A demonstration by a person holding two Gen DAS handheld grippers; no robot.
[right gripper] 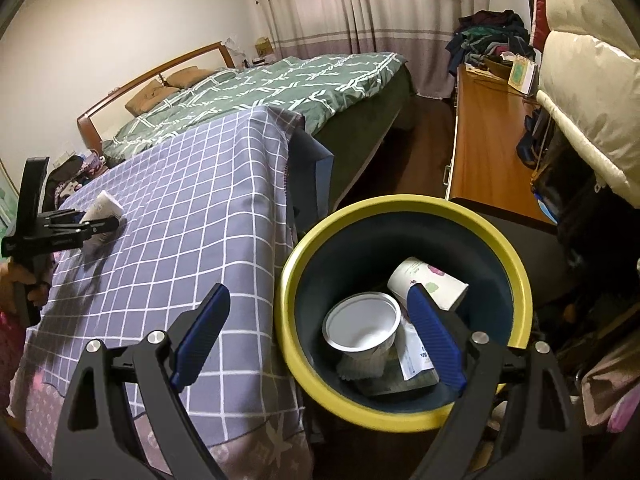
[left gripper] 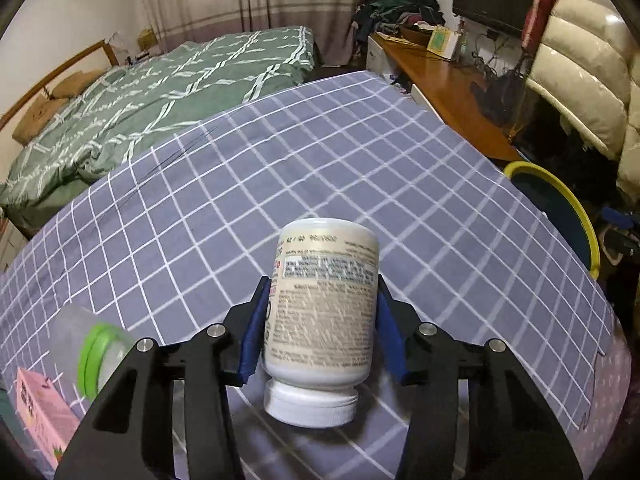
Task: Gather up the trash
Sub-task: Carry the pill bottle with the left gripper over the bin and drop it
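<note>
Left hand-held gripper (left gripper: 320, 320) clenched on white bottle (left gripper: 324, 308), cap toward camera, above checkered desk (left gripper: 280, 168). Right hand-held gripper (right gripper: 316, 336) released, empty, over yellow-rimmed bin (right gripper: 516, 280).

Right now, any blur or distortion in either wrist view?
Left wrist: white bottle in the left tool has smeared label print, and fisheye bows the checked tablecloth. Right wrist: bin and right tool sharp, dark vignette at corners.

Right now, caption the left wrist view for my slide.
Left gripper clamps a white plastic pill bottle above the grey checked tablecloth, yellow-rimmed bin at right.
</note>
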